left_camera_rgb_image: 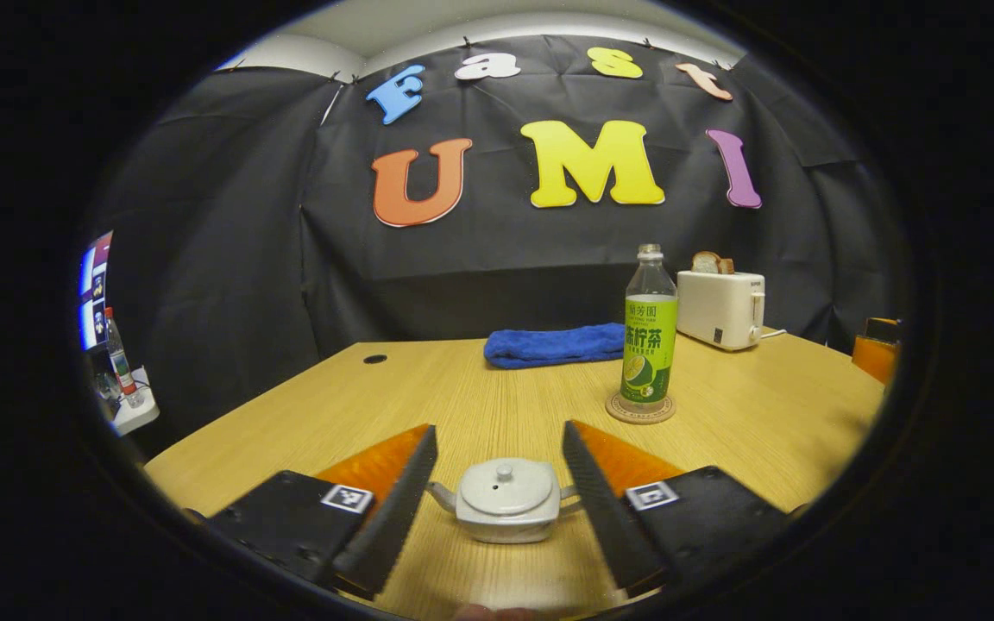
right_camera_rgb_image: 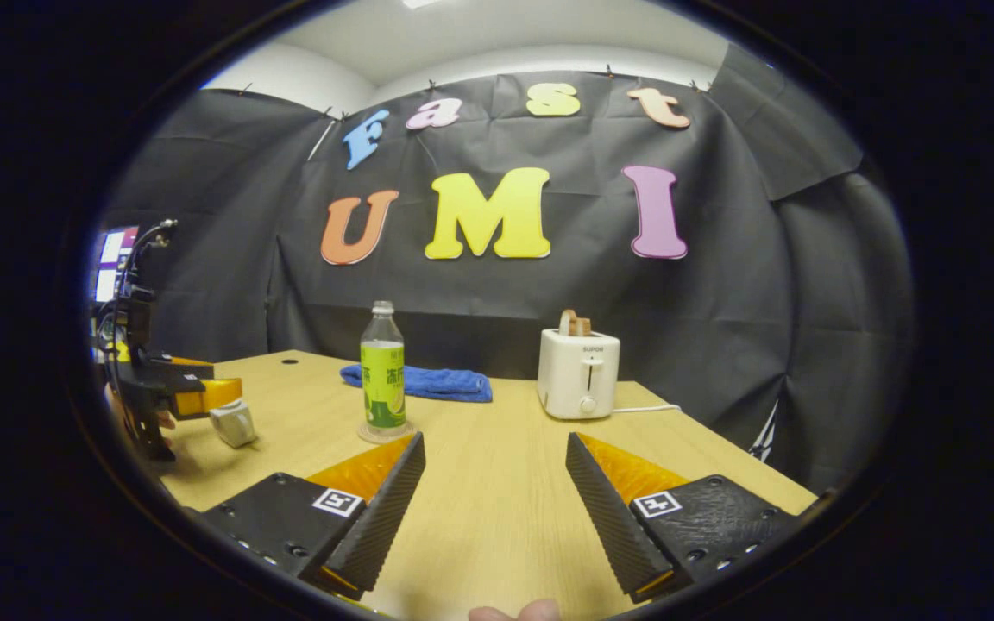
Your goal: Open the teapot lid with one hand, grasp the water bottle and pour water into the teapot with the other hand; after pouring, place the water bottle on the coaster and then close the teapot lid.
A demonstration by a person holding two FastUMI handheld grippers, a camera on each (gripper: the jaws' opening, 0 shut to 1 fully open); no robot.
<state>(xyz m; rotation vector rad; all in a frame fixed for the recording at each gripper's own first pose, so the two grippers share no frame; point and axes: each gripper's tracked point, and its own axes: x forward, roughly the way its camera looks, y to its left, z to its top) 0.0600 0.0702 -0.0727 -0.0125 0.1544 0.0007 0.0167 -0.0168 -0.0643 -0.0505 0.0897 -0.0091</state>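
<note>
So my left claw (left_camera_rgb_image: 499, 496) is spread wide with the teapot (left_camera_rgb_image: 506, 512) sitting between the fingers, not touching yet, lid (left_camera_rgb_image: 506, 486) on. Bottle (left_camera_rgb_image: 650, 336) is further right on its coaster (left_camera_rgb_image: 640, 409), capless as far as I can tell. My right claw (right_camera_rgb_image: 494, 509) is wide too, holding nothing over bare bench (right_camera_rgb_image: 497, 483). Basically nothing done: lid, pour, put back, close all left.
</note>
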